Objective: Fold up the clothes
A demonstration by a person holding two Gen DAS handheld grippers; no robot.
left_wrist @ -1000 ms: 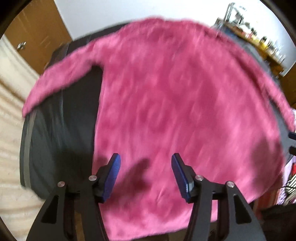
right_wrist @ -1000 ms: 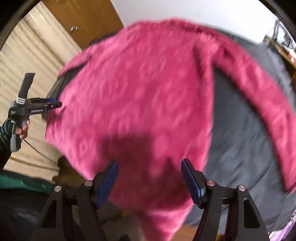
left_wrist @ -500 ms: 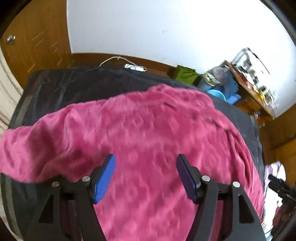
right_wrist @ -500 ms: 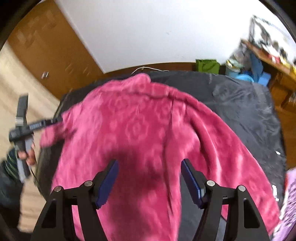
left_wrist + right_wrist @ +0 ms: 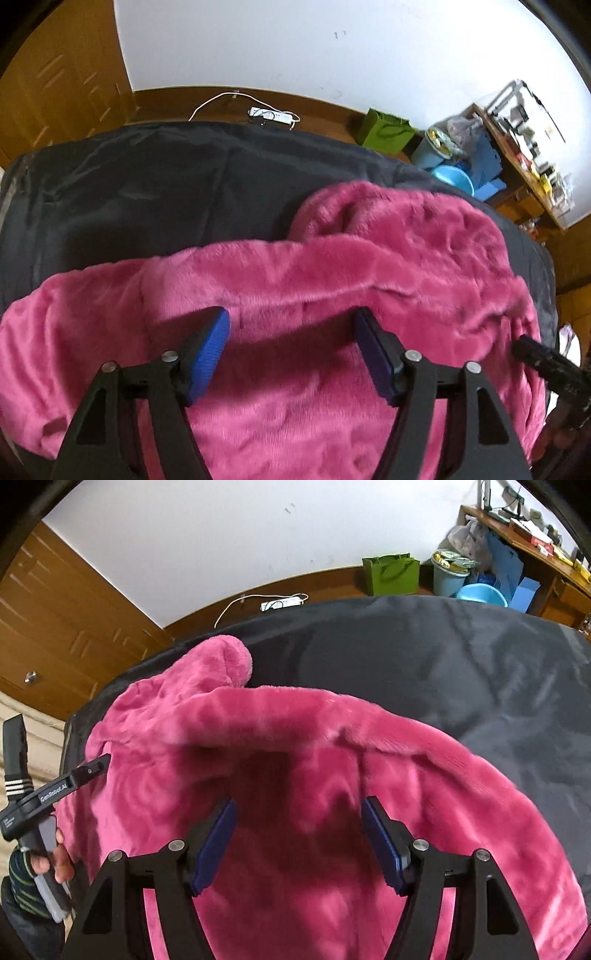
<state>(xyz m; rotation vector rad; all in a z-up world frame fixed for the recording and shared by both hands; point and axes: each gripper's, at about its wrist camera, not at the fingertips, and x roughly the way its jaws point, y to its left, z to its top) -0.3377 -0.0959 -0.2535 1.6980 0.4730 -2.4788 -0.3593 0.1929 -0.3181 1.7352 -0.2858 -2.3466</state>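
A pink fleece garment [image 5: 369, 258] lies bunched on a dark grey cover [image 5: 147, 184], with a thick rolled ridge along its far edge. My left gripper [image 5: 291, 321] hovers just short of that ridge. Its jaws are opening, and fleece lies under them but nothing is pinched. In the right wrist view the same garment [image 5: 295, 720] fills the lower half, one sleeve end curled at the far left. My right gripper [image 5: 299, 808] stands open above it, empty. The left gripper [image 5: 96, 766] shows at that view's left edge, held by a hand [image 5: 61, 864].
The grey cover [image 5: 443, 657] stretches bare beyond the garment. On the floor past it lie a white power strip [image 5: 273, 115], a green bag [image 5: 388, 129] and a blue basin [image 5: 454, 179]. A cluttered wooden desk [image 5: 517, 147] stands right, wooden doors [image 5: 55, 627] left.
Both grippers have swept across the garment toward its far edge. The garment, spread flat before, now shows a rolled ridge there. The left jaws have widened.
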